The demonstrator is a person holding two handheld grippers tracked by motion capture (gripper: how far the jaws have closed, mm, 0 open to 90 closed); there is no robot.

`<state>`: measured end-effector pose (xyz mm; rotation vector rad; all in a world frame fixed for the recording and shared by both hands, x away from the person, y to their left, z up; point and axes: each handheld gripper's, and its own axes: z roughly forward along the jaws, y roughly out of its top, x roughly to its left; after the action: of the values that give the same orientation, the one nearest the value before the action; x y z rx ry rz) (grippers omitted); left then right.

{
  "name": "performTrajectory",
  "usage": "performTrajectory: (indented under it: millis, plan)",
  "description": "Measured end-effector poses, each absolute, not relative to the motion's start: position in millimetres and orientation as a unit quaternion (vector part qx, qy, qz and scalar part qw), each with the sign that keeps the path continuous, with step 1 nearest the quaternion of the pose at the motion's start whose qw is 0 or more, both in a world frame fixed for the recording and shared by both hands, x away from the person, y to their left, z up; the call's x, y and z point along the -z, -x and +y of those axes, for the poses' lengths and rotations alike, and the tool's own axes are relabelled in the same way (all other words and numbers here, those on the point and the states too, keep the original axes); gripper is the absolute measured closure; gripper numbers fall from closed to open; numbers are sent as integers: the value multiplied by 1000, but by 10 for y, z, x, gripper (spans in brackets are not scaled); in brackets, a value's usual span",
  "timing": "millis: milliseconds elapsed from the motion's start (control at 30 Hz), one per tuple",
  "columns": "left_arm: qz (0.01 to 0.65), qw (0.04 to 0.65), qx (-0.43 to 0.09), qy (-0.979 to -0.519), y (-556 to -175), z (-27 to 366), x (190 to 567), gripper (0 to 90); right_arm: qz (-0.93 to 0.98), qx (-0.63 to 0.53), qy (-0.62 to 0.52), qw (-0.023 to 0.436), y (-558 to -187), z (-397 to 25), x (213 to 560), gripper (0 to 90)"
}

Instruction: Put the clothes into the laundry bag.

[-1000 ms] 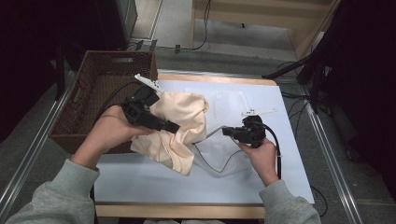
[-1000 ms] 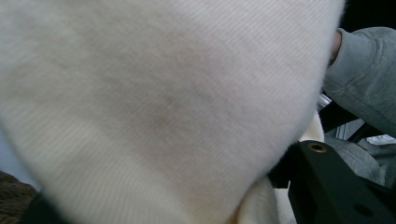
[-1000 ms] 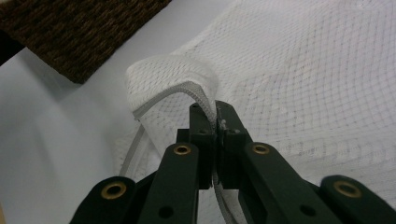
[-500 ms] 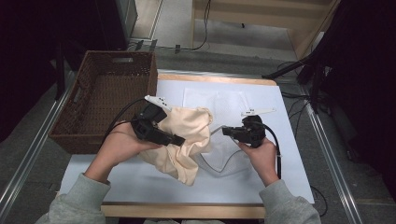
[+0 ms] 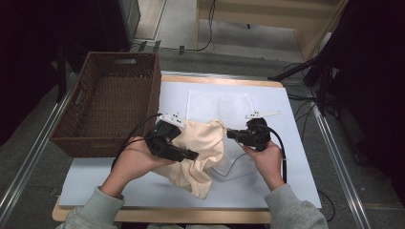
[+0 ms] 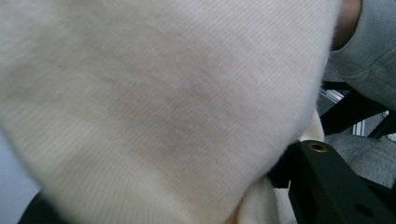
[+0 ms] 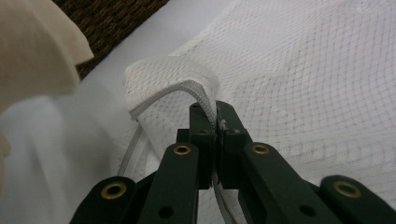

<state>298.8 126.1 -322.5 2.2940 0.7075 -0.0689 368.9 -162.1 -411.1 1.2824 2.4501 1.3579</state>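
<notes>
My right gripper [image 7: 216,122] had its jaws pinched together on the zippered edge of the white mesh bag [image 7: 299,79], which lay flat on the table [image 5: 296,157]. My left gripper [image 5: 192,155] was buried in the cream cloth [image 5: 203,148]; I couldn't tell how its jaws stood. The wicker basket [image 5: 86,90] sat just left. I saw no readable writing anywhere.

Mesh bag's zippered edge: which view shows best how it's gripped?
The right gripper view: the right gripper is shut on the mesh bag at its zipper edge. In the high view the bag lies flat, with the pinch too small to tell.
</notes>
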Motion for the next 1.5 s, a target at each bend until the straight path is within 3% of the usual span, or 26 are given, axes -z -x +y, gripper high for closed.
performTrajectory:
  millis: [400,733,1233,1500]
  plan:
    - [270,375,29,-886,-2910,1114,3316,602,794,-450,-407,41,-3637,-1582,4005,879]
    - [275,346,38,-896,-2947,951,3765,602,790,-450,-415,43,-3628,-1588,3996,878]
    - [309,325,23,-894,-3034,818,4101,603,793,-454,-402,52,-3512,-1525,3863,877]
    - [340,317,25,-885,-3170,935,4127,609,798,-456,-391,51,-3426,-1454,3776,876]
